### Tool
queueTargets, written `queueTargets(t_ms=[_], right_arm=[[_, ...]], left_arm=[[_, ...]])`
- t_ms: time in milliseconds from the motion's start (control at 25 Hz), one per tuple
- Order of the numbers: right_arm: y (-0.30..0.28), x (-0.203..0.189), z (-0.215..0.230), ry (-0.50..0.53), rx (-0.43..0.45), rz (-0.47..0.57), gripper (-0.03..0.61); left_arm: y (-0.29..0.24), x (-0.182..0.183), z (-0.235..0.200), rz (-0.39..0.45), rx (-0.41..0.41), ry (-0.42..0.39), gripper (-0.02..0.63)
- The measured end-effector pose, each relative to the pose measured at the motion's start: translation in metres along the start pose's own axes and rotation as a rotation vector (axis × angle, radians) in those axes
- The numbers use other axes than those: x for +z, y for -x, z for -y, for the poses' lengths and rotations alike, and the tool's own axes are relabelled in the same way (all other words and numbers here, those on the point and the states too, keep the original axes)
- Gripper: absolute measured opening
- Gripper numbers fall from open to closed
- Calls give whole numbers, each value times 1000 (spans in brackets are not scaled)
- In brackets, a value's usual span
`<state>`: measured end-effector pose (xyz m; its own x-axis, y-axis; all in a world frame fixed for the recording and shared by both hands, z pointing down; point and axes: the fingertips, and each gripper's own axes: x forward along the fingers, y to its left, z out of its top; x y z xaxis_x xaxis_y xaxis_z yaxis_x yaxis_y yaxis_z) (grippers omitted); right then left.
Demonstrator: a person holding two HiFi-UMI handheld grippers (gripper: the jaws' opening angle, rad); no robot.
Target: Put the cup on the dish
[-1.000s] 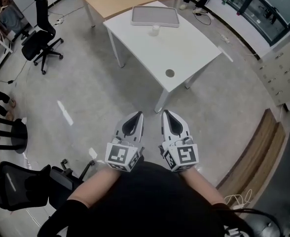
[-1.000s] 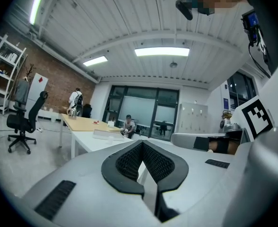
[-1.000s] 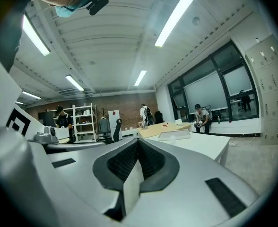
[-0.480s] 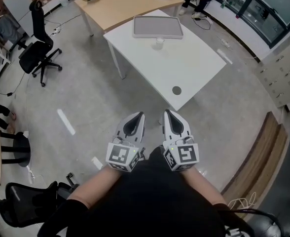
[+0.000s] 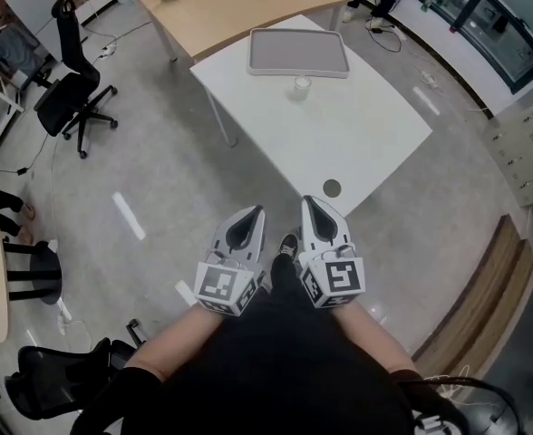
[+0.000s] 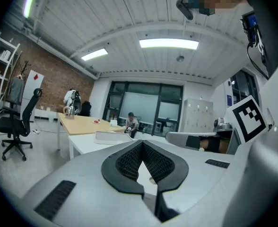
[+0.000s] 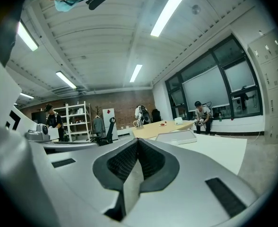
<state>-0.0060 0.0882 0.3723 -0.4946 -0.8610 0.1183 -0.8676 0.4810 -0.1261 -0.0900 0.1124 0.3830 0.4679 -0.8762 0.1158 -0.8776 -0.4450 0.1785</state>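
Head view: left gripper (image 5: 251,214) and right gripper (image 5: 310,207) side by side, low, close to the body. A shoe (image 5: 288,245) shows between them. Ahead stands a white table (image 5: 375,143), its near corner with a round grommet (image 5: 331,188) turned toward the grippers. Cup (image 5: 302,85) upright on the tabletop, just beside the near edge of the grey dish (image 5: 298,51), not on it, well apart from both grippers. Wooden table (image 5: 221,3) behind; office chair (image 5: 72,89) off to the left.

Left gripper view: jaws meet at the tips, nothing between. Dish on the white table beyond.

Right gripper view: jaws closed, empty. Dish ahead, seated person (image 7: 203,113) farther back.
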Motion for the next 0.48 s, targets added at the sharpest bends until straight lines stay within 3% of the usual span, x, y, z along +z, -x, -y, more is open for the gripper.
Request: queueTargets(t_ms=[480], right_arm=[[-130,35,99,1,49,5,12]], left_arm=[[-158,37,-43,11,36,-16,8]])
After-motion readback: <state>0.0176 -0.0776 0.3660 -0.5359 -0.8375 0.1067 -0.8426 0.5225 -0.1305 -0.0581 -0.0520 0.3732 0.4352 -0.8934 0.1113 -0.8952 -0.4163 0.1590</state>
